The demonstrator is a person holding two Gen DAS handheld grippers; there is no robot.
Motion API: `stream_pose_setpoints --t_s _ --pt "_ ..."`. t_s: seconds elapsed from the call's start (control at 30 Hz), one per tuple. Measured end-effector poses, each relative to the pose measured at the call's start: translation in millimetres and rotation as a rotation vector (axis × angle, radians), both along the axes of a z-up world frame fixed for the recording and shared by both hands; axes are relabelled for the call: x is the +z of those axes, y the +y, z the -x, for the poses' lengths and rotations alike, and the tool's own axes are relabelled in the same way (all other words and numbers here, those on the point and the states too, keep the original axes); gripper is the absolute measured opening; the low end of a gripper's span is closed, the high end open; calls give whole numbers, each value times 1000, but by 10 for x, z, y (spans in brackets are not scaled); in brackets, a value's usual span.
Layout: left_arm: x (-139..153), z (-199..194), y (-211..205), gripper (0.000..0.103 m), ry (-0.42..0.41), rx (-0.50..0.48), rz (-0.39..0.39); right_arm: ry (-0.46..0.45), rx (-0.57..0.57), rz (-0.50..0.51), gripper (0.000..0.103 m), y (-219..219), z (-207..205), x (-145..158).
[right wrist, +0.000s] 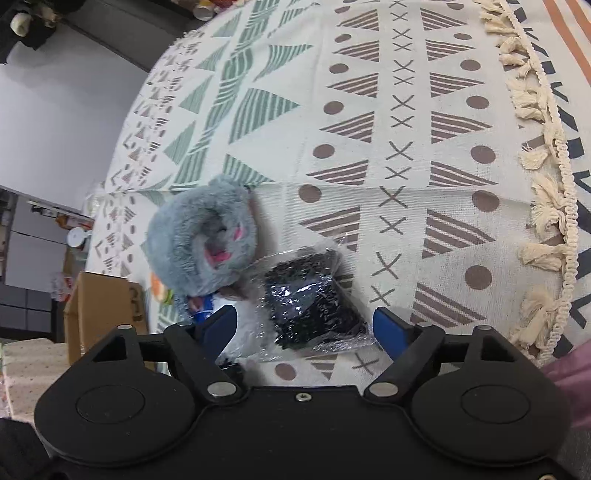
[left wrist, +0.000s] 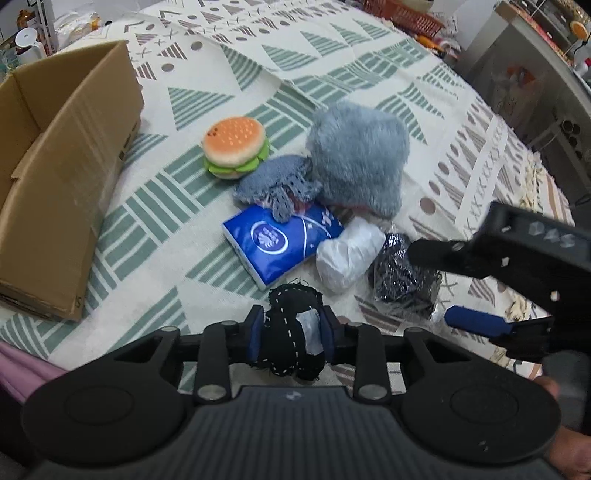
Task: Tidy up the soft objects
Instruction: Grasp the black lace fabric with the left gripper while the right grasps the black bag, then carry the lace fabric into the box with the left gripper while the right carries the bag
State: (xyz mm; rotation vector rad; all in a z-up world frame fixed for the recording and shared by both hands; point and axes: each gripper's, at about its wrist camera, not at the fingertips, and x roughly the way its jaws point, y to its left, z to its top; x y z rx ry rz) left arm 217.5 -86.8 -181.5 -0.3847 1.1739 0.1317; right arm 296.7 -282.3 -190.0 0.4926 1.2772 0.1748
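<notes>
My left gripper [left wrist: 291, 332] is shut on a black cloth piece with white stitching [left wrist: 286, 332], held just above the patterned cloth. Ahead of it lie a blue tissue pack [left wrist: 280, 243], a white plastic bundle [left wrist: 347, 254], a grey knitted cloth [left wrist: 275, 182], a grey furry plush [left wrist: 360, 158] and a burger plush [left wrist: 234, 146]. A clear bag of black material [left wrist: 402, 280] lies at the right. My right gripper [right wrist: 304, 325] stands open, its blue pads either side of that black bag [right wrist: 308, 302], with the grey furry plush [right wrist: 201, 243] beyond on the left.
An open cardboard box [left wrist: 62, 177] stands at the left on the patterned tablecloth [left wrist: 332, 66]. In the right wrist view the tablecloth's tasselled edge [right wrist: 546, 221] runs down the right side. A red basket [left wrist: 402, 14] and clutter sit at the far back.
</notes>
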Motion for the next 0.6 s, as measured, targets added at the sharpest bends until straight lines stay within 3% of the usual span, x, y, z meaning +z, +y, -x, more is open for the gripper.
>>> stream_pose_setpoints --t_s 0.23,0.37,0.6 --pt "138 33 132 31 -39 13 7 9 8 68 80 113 -49 -63" --pt "224 38 211 31 -56 9 -3 23 17 83 55 181 -76 -113" --pt "555 128 390 31 -122 22 -21 -45 23 101 42 191 52 63"
